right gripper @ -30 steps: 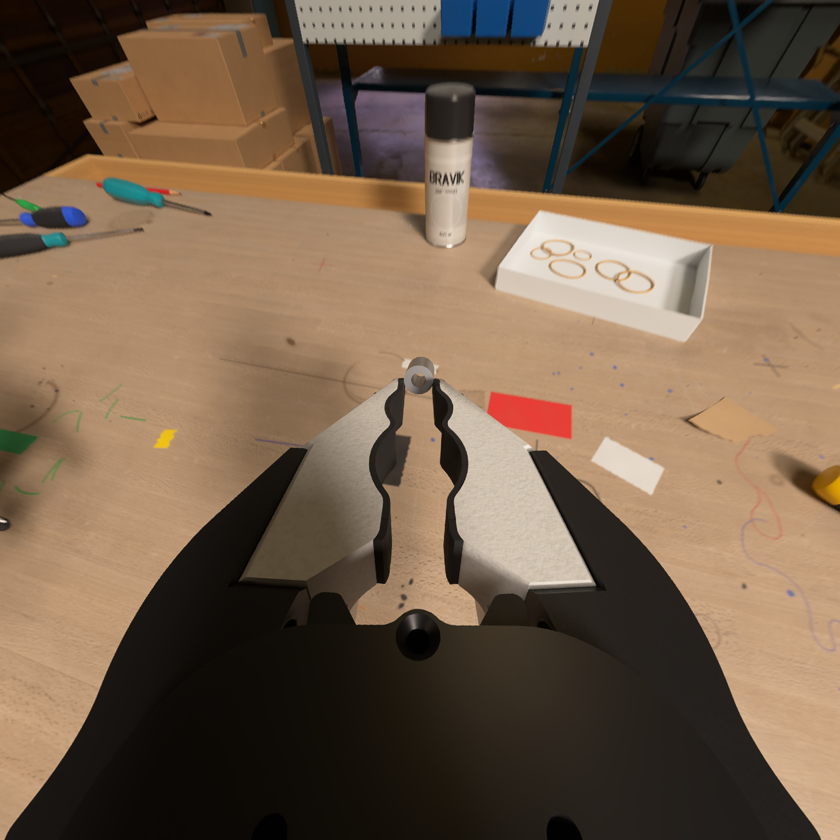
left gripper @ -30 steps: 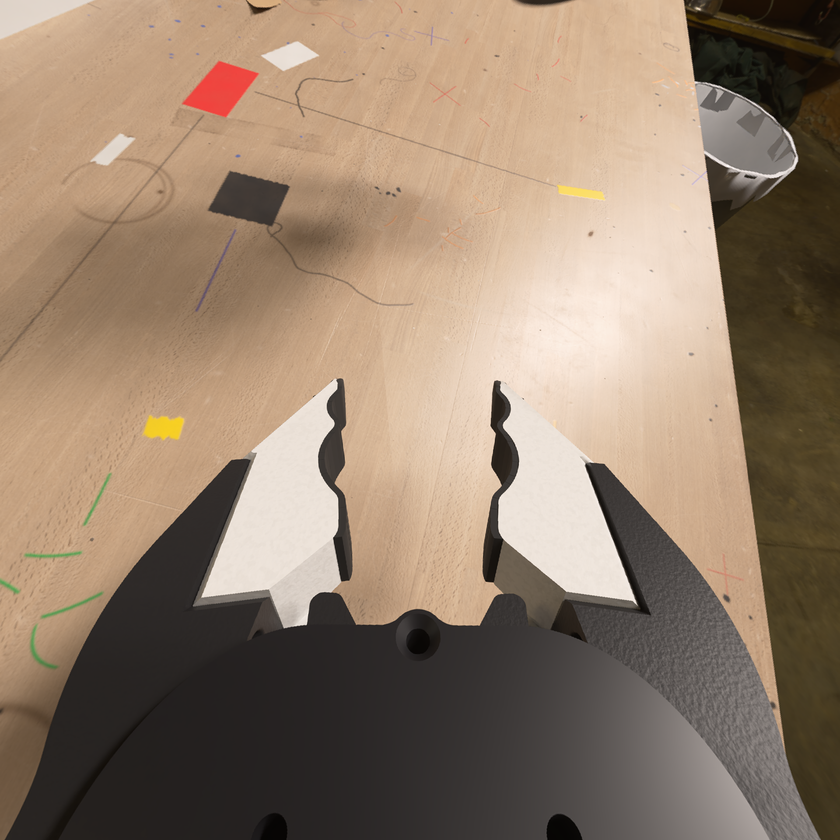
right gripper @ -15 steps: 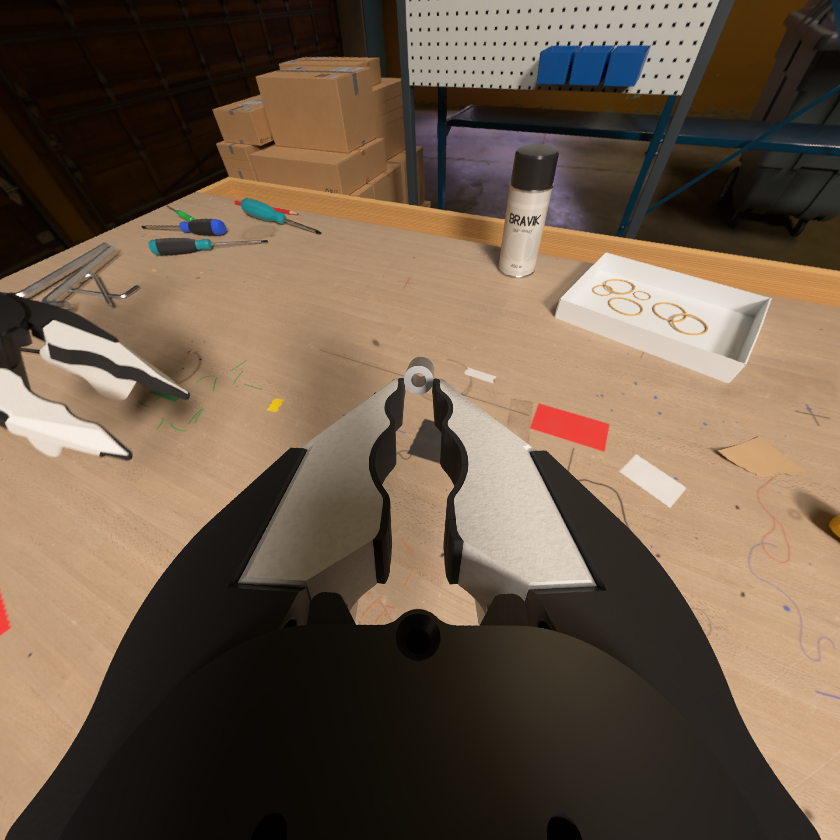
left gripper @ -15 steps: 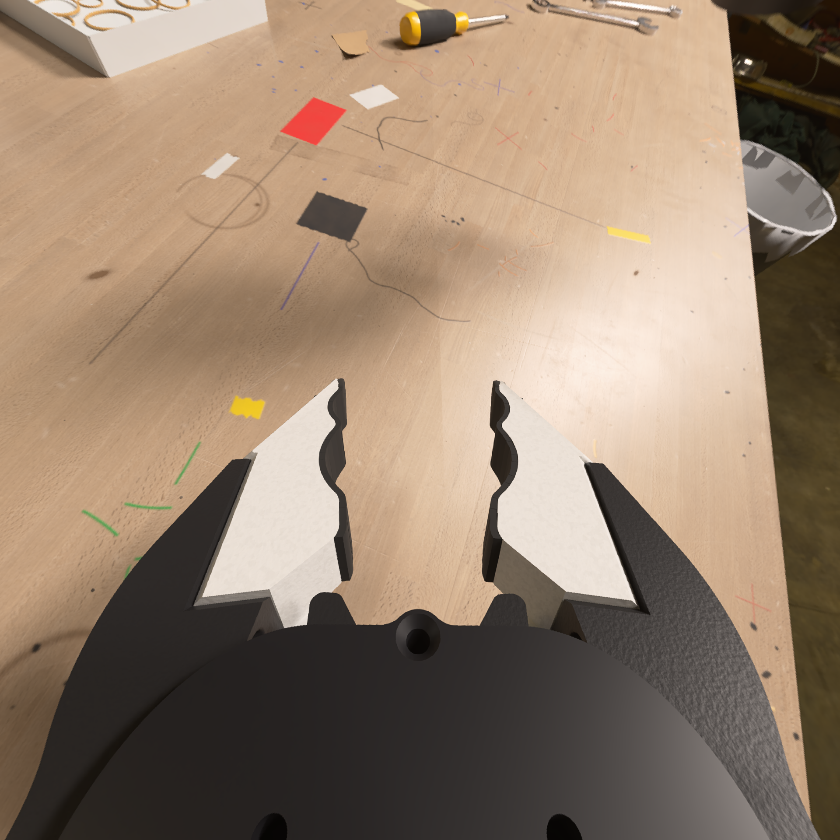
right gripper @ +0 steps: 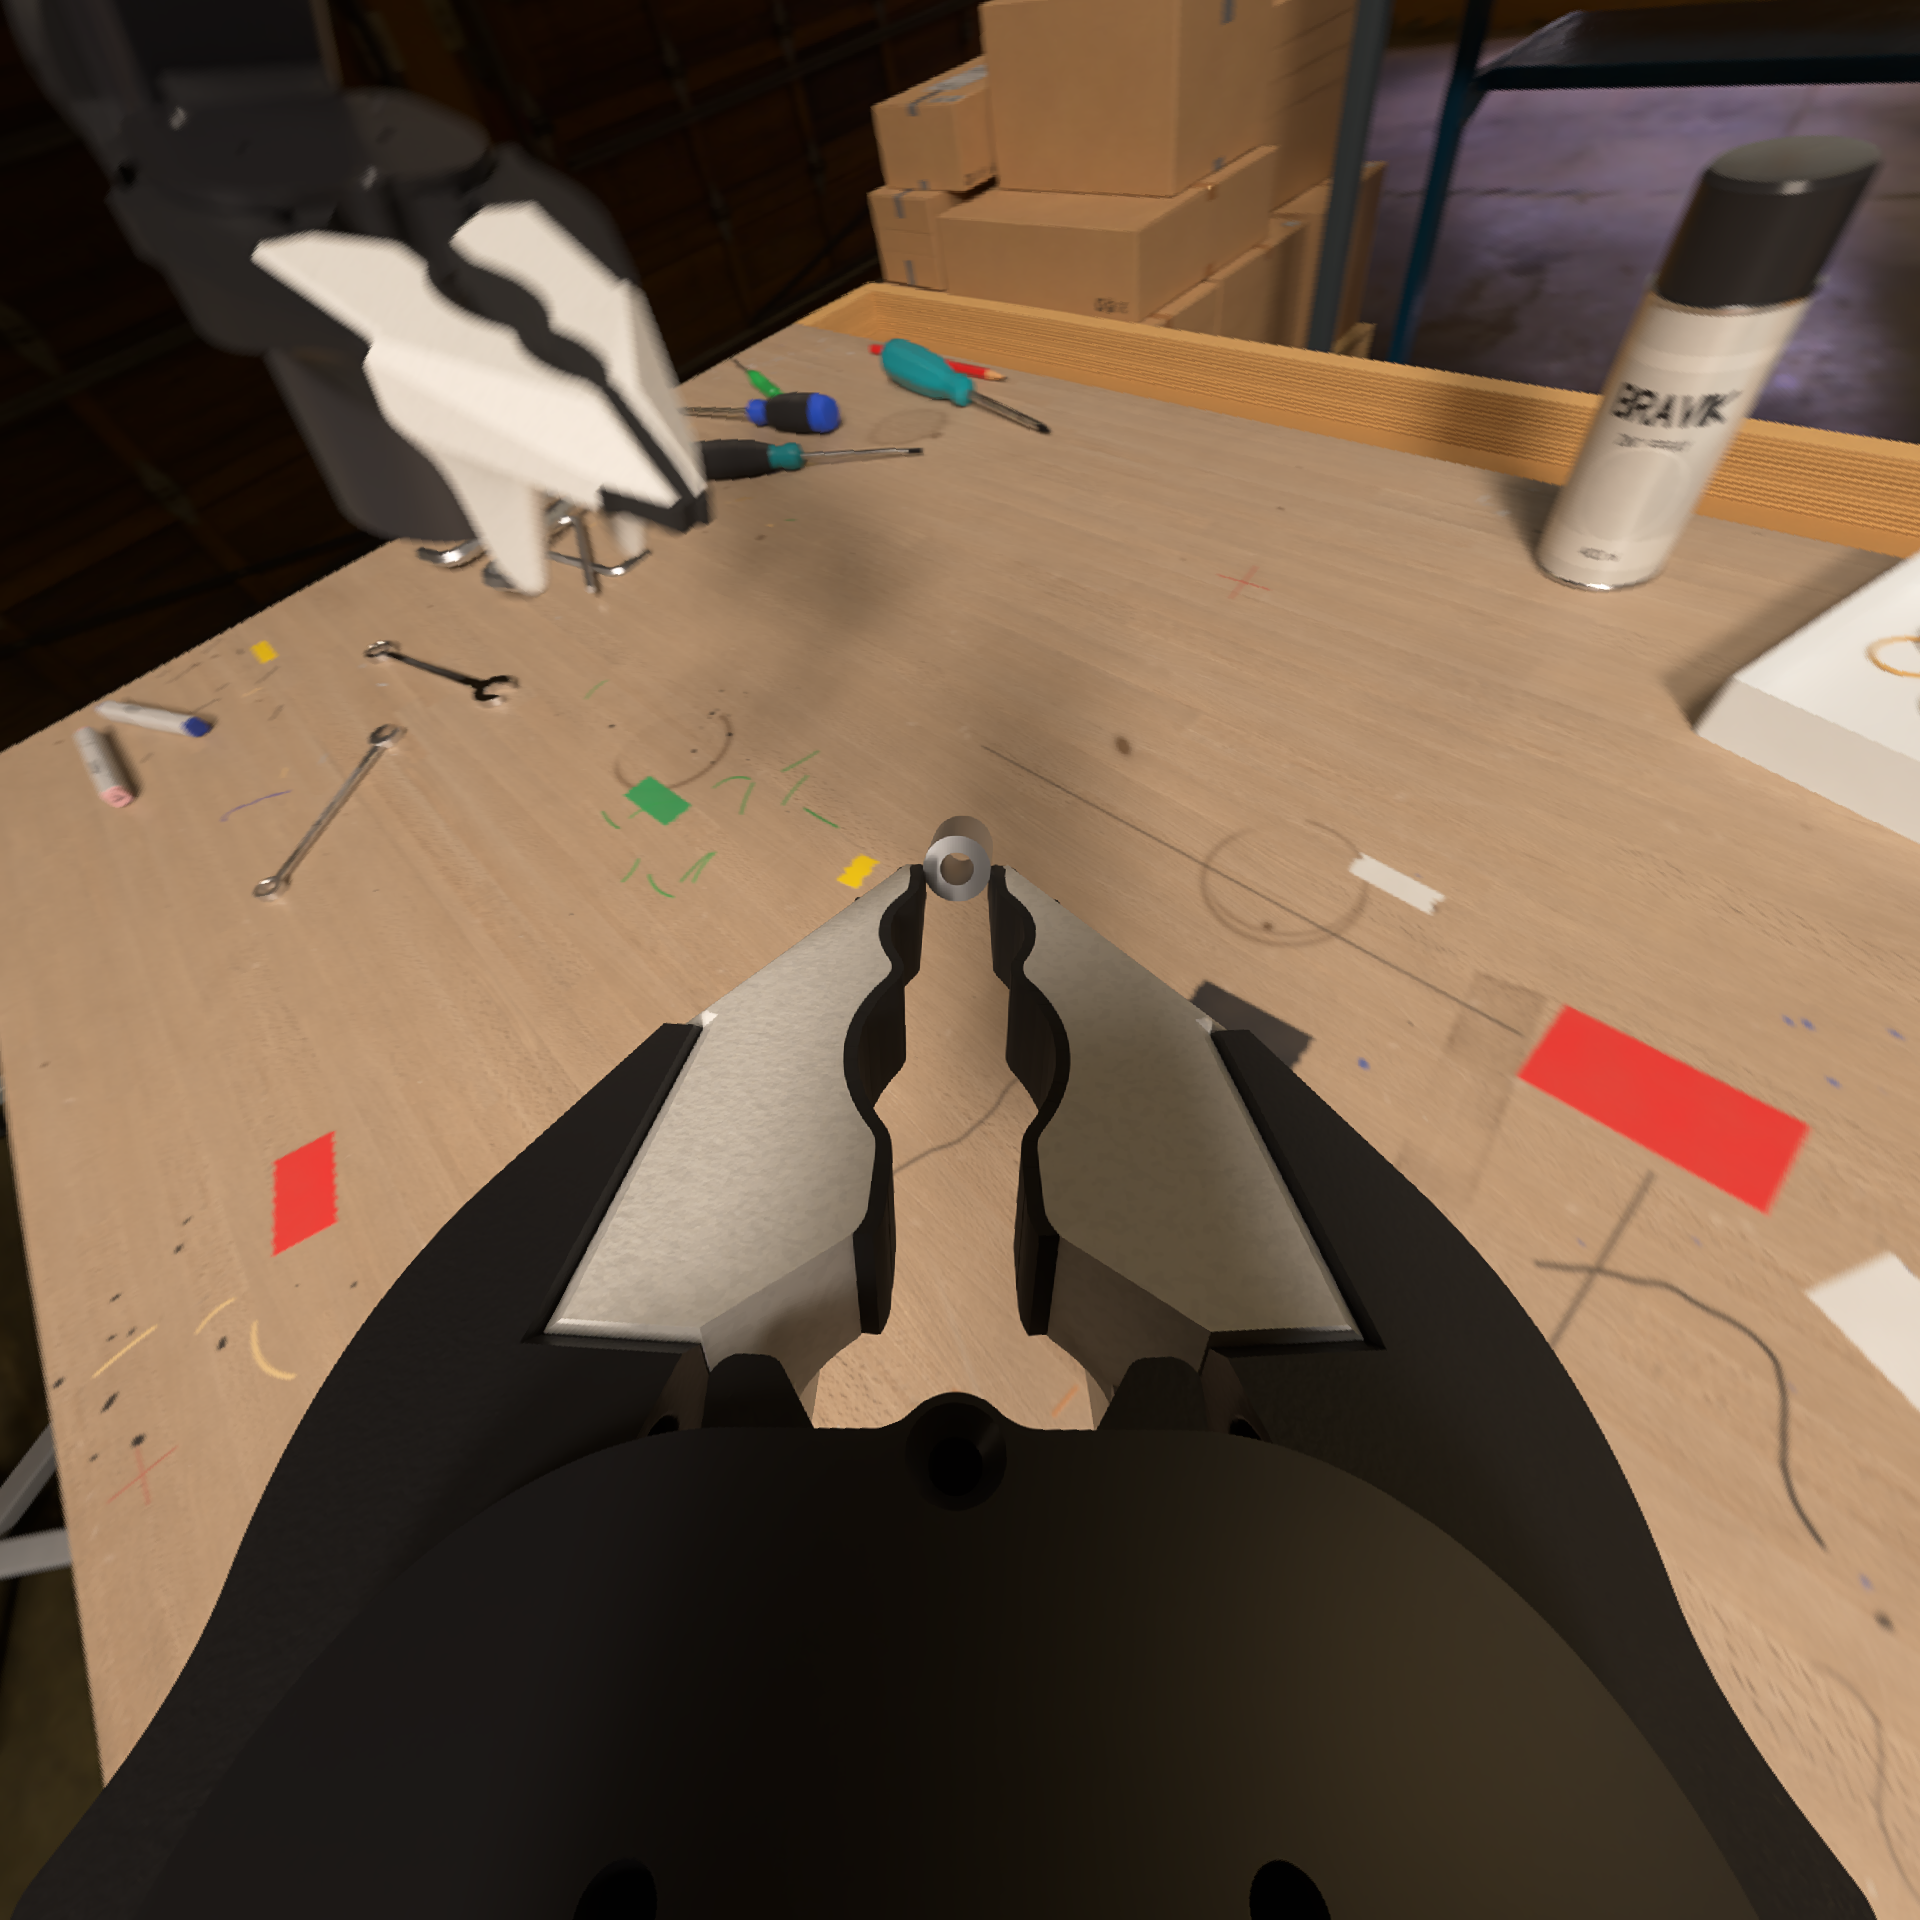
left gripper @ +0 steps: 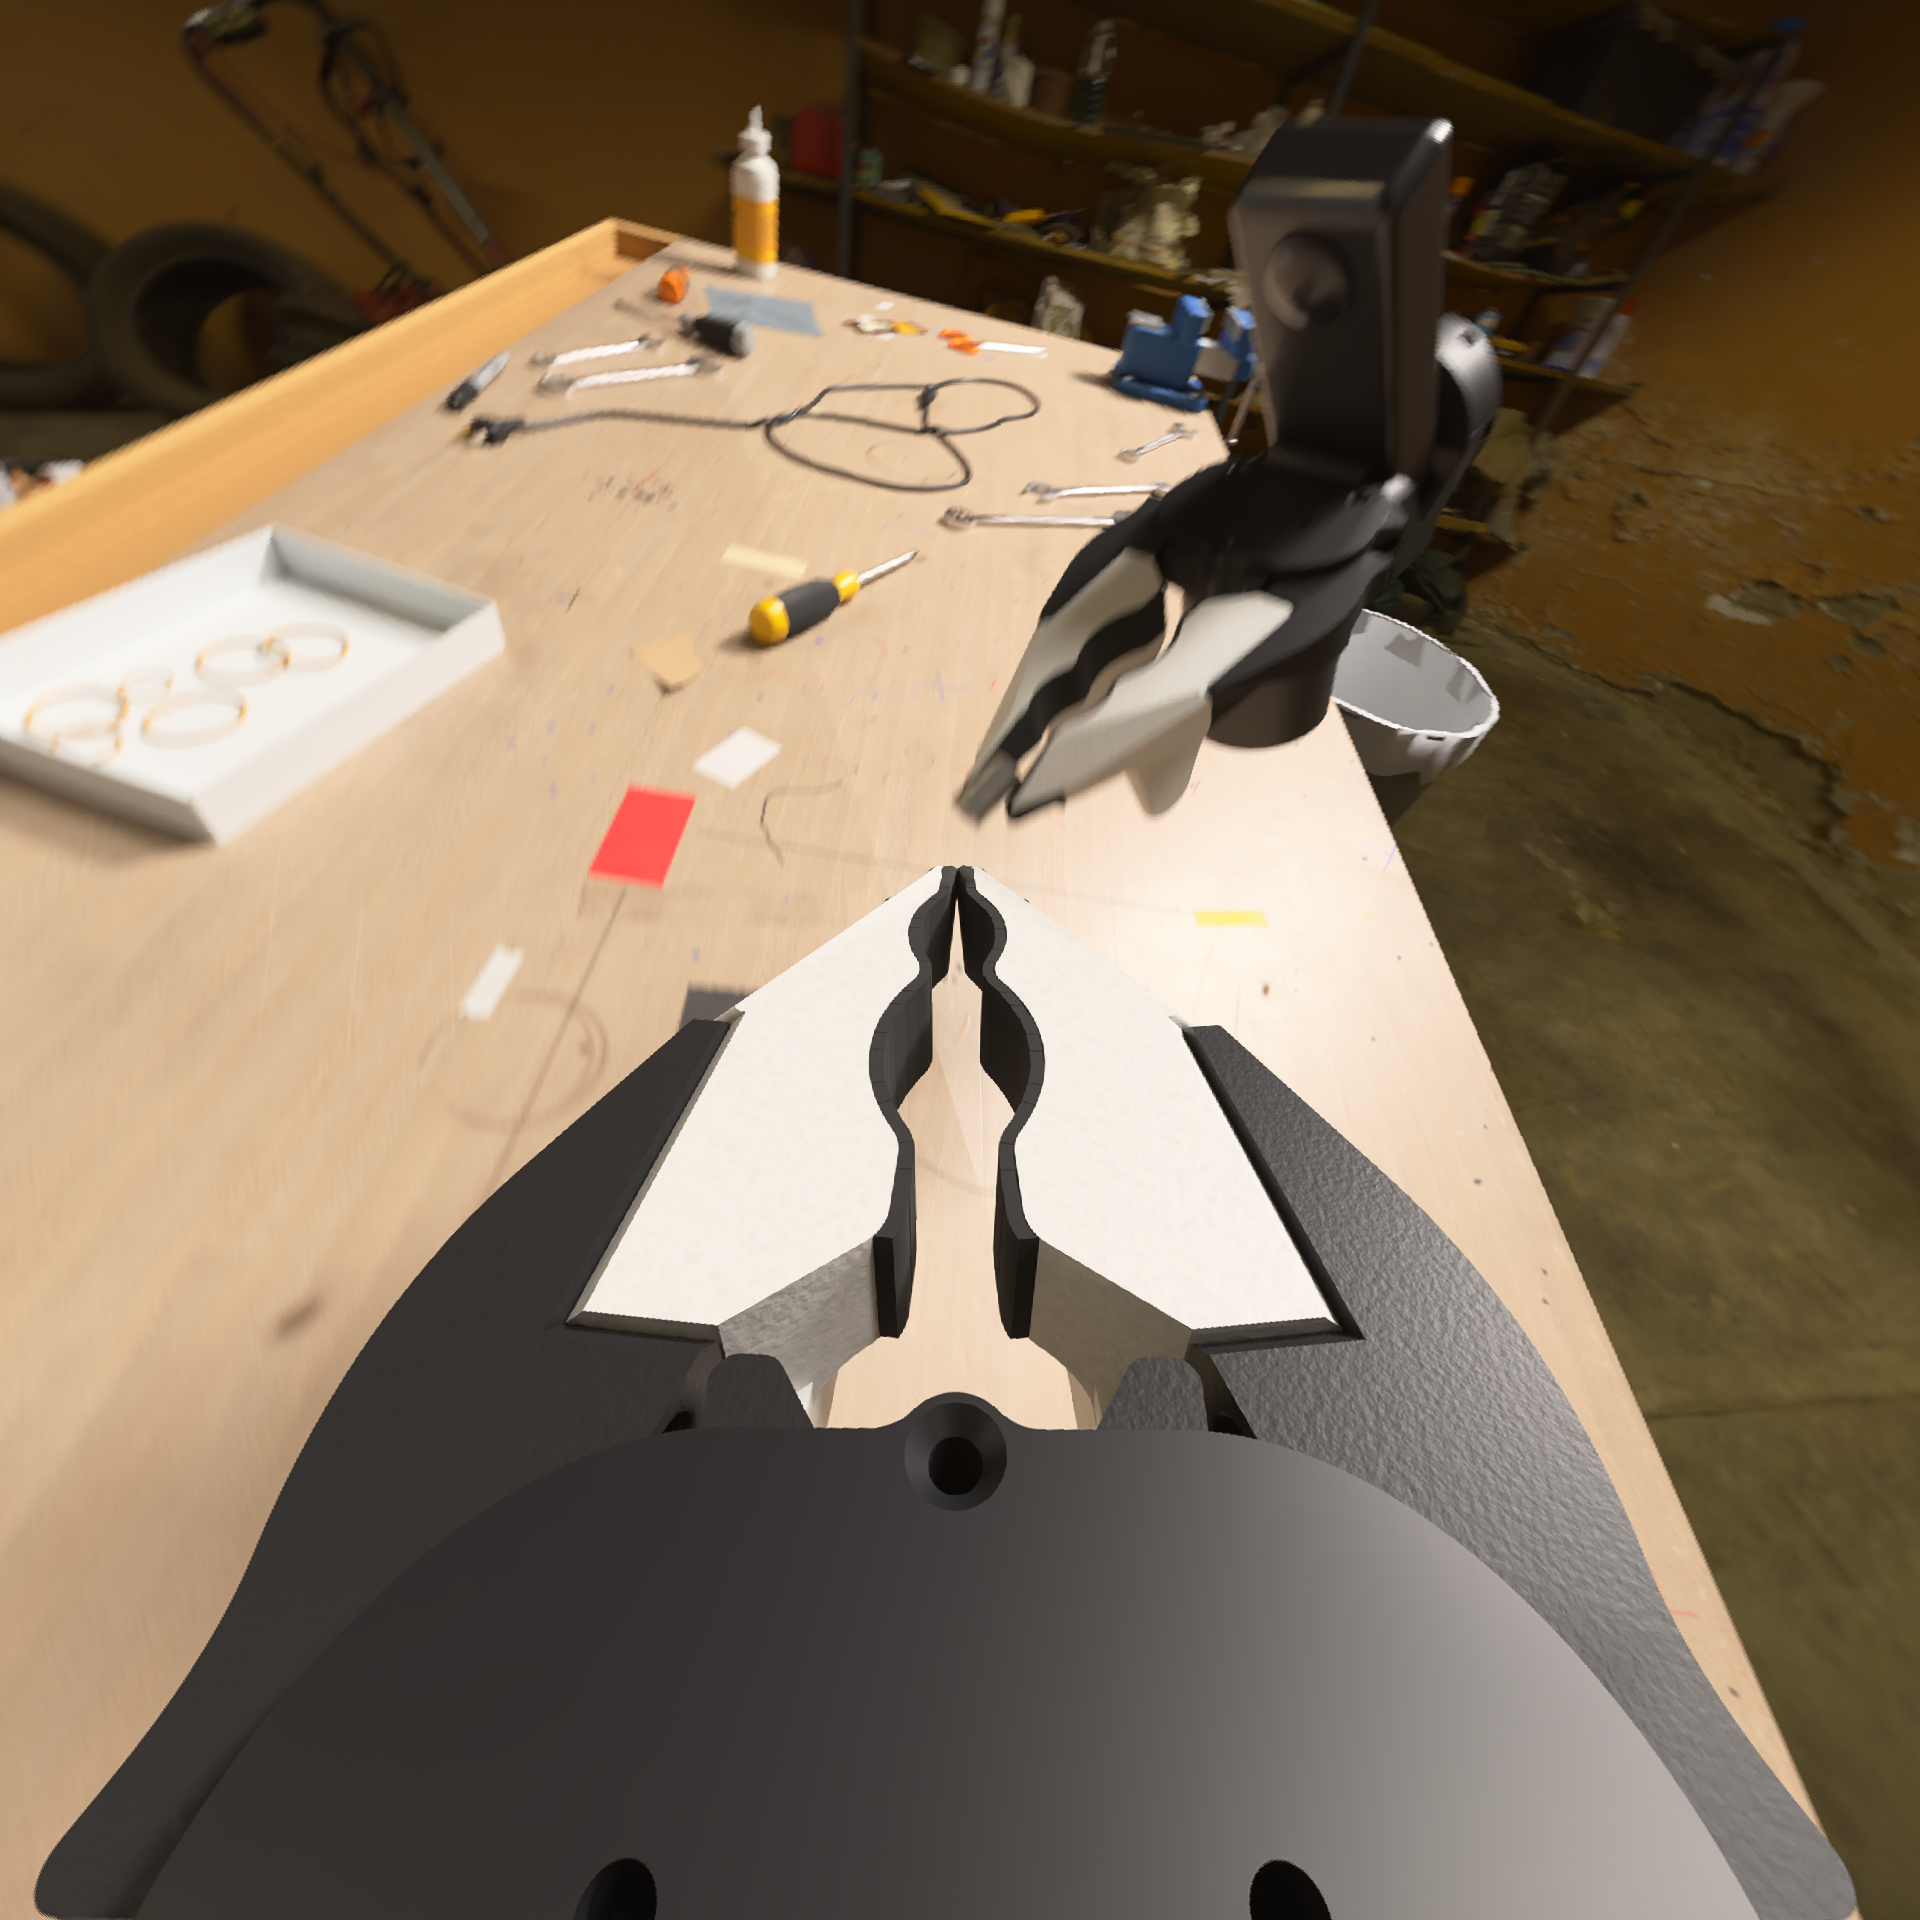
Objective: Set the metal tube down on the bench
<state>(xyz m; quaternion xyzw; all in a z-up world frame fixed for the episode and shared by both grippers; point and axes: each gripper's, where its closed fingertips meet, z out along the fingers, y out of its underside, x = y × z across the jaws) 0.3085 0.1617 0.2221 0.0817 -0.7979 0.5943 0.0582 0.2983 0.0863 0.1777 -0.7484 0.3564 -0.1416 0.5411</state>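
Note:
My right gripper is shut on a small grey metal tube. It holds the tube end-on at its fingertips, above the wooden bench. In the left wrist view the right gripper hangs above the bench's right side, with the tube's grey end at its tip. My left gripper is shut and empty, its fingertips touching. It also shows blurred at the upper left of the right wrist view, above the bench and apart from the tube.
A white tray with gold rings sits at the left. A yellow-handled screwdriver, wrenches and a black cable lie farther off. A spray can, screwdrivers, wrenches and markers are on the bench. A white bucket stands beyond the right edge.
My left gripper has gone from open to shut and has tilted up, now facing the right gripper. My right gripper has swung left, still holding the tube.

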